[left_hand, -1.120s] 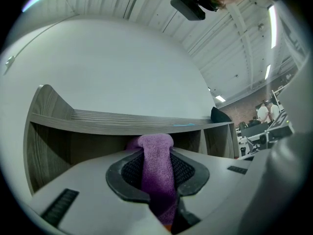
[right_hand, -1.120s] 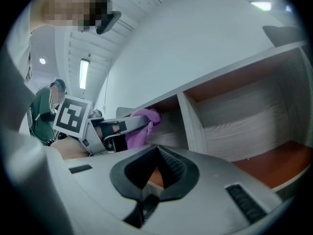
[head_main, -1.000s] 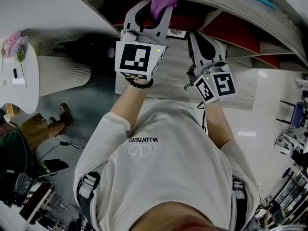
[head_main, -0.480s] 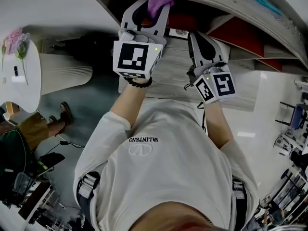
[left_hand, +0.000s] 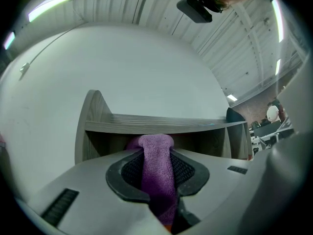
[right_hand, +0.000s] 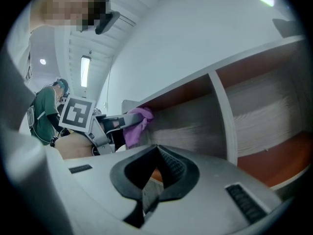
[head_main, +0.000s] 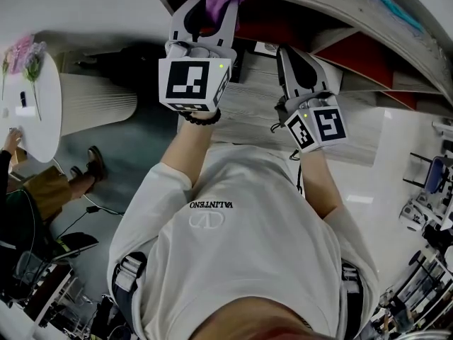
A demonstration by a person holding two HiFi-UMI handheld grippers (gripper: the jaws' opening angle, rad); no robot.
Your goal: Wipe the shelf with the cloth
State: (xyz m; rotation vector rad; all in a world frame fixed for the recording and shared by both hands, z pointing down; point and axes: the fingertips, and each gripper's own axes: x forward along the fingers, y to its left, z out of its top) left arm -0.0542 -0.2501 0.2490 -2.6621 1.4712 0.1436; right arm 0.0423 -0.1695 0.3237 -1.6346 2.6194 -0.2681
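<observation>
While the person is reaching up to the shelf (head_main: 304, 115) (left_hand: 161, 123) (right_hand: 195, 126), the left gripper (head_main: 211, 13) (left_hand: 157, 180) is clamping the cloth (head_main: 221, 0) (left_hand: 156, 160) (right_hand: 136, 124) tight between its jaws, squeezing it into a narrow band. The cloth is showing as purple, finely looped microfibre. It is running as a flat strip between the dark ribbed pads and bunching into a soft rounded lump past the jaw tips. That lump is sitting at the mouth of the upper compartment near the unit's left end, just under the top board. Whether it is pressing on the wood I cannot tell.

The right gripper (head_main: 301, 62) (right_hand: 151, 180) is hovering near it, to its right, before the same unit. Its jaws are meeting at the tips with nothing between them.

The shelf is looking like pale grey board with streaky wood grain. It is straight-edged and split by thin upright dividers (right_hand: 225, 116), with orange-red panels (right_hand: 279, 163) backing some compartments. Both grippers are showing smooth grey shells and black rubbery pads, the left one carrying the left marker cube (head_main: 190, 83) and the right one the right marker cube (head_main: 320, 127).
</observation>
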